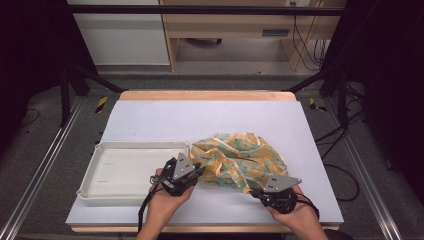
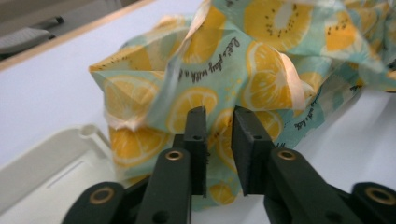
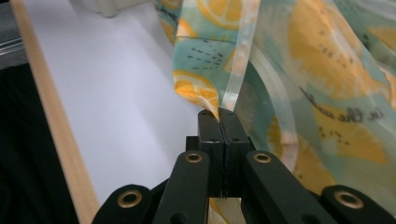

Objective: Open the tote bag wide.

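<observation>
A crumpled cloth [image 1: 240, 155] printed with orange citrus slices on teal lies right of the table's middle. My right gripper [image 1: 252, 191] is at the cloth's near edge. In the right gripper view its jaws [image 3: 218, 114] are shut on a corner of the cloth [image 3: 327, 70], which rises from the tips. My left gripper [image 1: 198, 171] is at the cloth's left side, beside the tray. In the left gripper view its jaws [image 2: 218, 133] stand a narrow gap apart, with the cloth [image 2: 261, 70] right at the tips and showing through the gap.
A white plastic tray [image 1: 100, 160] with nothing in it sits at the table's front left; its corner [image 2: 42, 163] is close to the left gripper. The pale table top [image 1: 200, 120] has a wooden edge [image 3: 51, 116]. Dark frame rails run along both sides.
</observation>
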The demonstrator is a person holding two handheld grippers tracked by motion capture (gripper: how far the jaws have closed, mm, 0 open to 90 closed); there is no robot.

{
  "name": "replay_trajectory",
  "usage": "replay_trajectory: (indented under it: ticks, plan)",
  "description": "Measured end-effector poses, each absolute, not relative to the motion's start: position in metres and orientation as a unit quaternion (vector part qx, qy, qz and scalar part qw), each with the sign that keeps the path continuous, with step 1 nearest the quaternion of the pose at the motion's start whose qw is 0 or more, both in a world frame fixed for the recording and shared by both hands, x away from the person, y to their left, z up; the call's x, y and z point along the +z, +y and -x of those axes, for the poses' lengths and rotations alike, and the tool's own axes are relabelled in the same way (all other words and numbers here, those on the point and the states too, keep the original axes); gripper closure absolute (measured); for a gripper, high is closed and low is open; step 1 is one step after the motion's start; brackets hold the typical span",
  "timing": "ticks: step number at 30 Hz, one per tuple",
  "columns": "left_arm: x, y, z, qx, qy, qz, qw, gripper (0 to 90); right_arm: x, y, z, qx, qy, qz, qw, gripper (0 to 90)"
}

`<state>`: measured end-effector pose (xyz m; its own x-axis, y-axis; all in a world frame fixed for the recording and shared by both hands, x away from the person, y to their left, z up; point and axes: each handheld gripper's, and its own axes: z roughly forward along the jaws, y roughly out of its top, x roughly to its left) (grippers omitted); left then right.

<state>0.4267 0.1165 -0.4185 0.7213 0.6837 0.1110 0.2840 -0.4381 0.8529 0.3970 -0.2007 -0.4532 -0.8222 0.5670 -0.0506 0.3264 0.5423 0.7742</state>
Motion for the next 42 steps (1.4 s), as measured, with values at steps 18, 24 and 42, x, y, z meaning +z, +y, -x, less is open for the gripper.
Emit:
replay_trajectory:
  ticks: [18,24,42]
  plan:
    - [-0.366,0.103,-0.443,0.241,0.255,-0.827,0.440,49.8,-0.465,-0.214,-0.397,0.393,0.861,-0.281,0.158,88.9]
    - [-0.376,0.085,-0.459,0.187,0.247,-0.854,0.419,44.7,-0.464,-0.215,-0.394,0.397,0.862,-0.272,0.161,87.0]
    - [-0.418,0.095,-0.424,0.147,0.243,-0.876,0.391,52.1,-0.428,-0.208,-0.382,0.460,0.835,-0.247,0.173,48.4]
